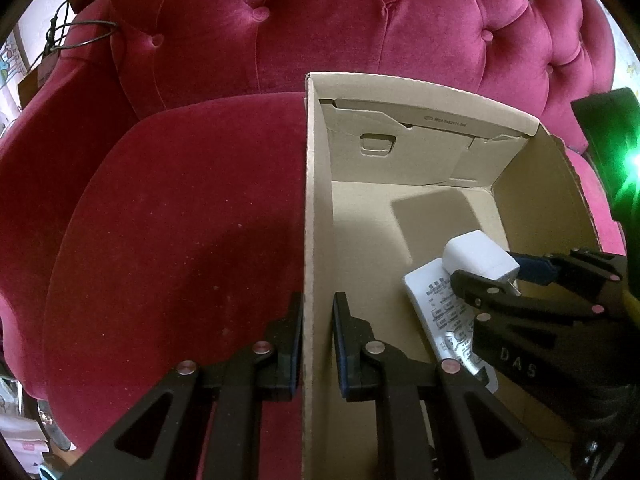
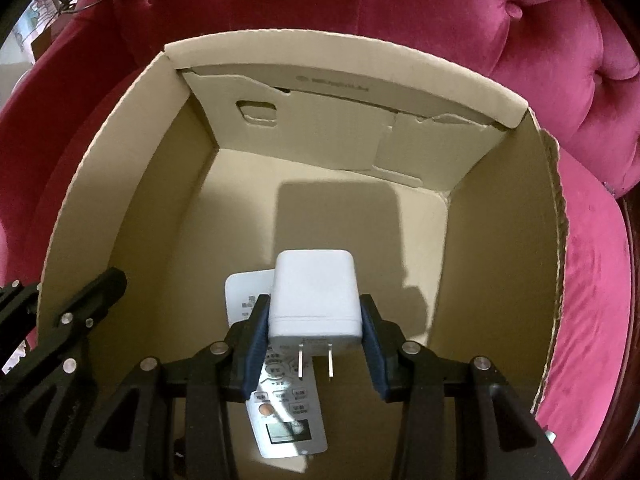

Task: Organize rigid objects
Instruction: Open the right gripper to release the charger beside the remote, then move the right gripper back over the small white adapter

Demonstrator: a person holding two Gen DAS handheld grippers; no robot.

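The left gripper [image 1: 316,344] is clamped on the wall of the cardboard box [image 1: 316,184], steadying it on the pink armchair [image 1: 180,220]; the right gripper [image 2: 316,340] grasps a white plug adapter [image 2: 314,296] inside the box, just above the remote control [image 2: 288,412]; best to lower it gently beside the remote onto bare floor, then let go.

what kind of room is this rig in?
Probably a home living room: a tufted crimson velvet armchair bears an open cardboard box holding a white remote control, with a white plug-in charger held above it.
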